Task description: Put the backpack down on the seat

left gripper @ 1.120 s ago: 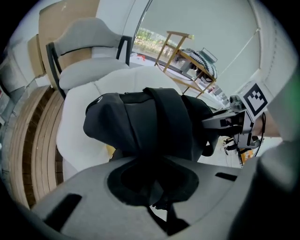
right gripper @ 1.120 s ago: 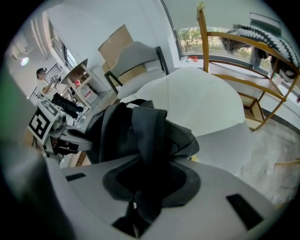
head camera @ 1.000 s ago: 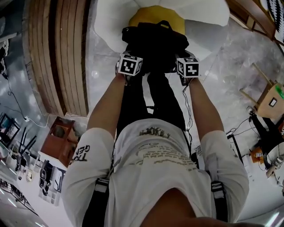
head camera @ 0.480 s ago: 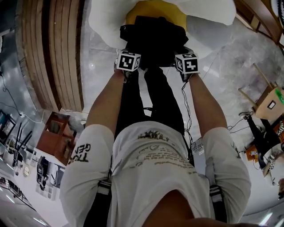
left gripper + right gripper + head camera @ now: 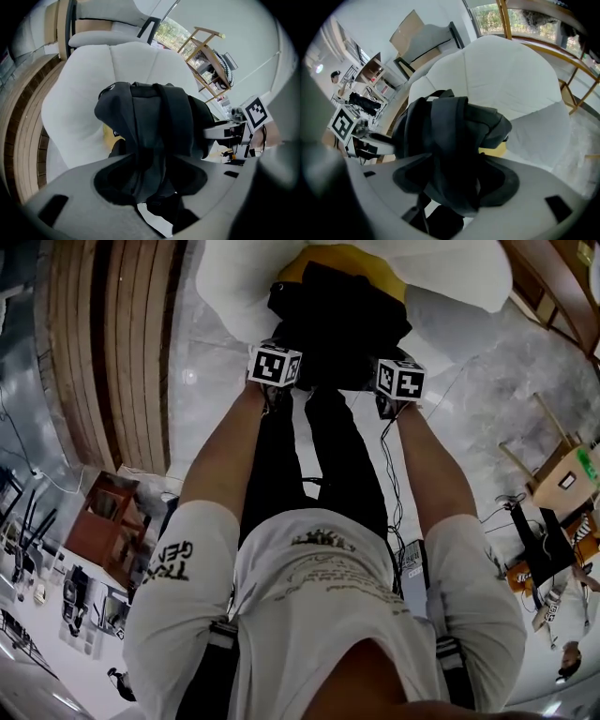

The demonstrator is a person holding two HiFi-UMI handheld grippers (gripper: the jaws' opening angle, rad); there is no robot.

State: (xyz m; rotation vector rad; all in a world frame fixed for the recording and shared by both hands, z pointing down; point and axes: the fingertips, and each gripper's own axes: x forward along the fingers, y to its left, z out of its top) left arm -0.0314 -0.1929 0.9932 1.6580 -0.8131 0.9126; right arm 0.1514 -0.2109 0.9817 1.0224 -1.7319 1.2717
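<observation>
The black backpack (image 5: 339, 320) fills the middle of the white armchair (image 5: 230, 282) and covers most of the yellow seat cushion (image 5: 352, 253). The chair's padded back and sides close in behind and beside it. Open marble floor (image 5: 469, 381) lies to the person's right, and wooden planking (image 5: 122, 352) borders the left.

My left gripper (image 5: 150, 176) lets go now: its jaws are opening after the tight pinch of a second ago, and the backpack (image 5: 339, 320) fabric lies loose between them. My right gripper (image 5: 457, 180) does the same, jaws opening with dark fabric slack in the gap. The backpack sits further in on the seat (image 5: 234, 287) than before and covers more of the yellow cushion (image 5: 349, 257).
</observation>
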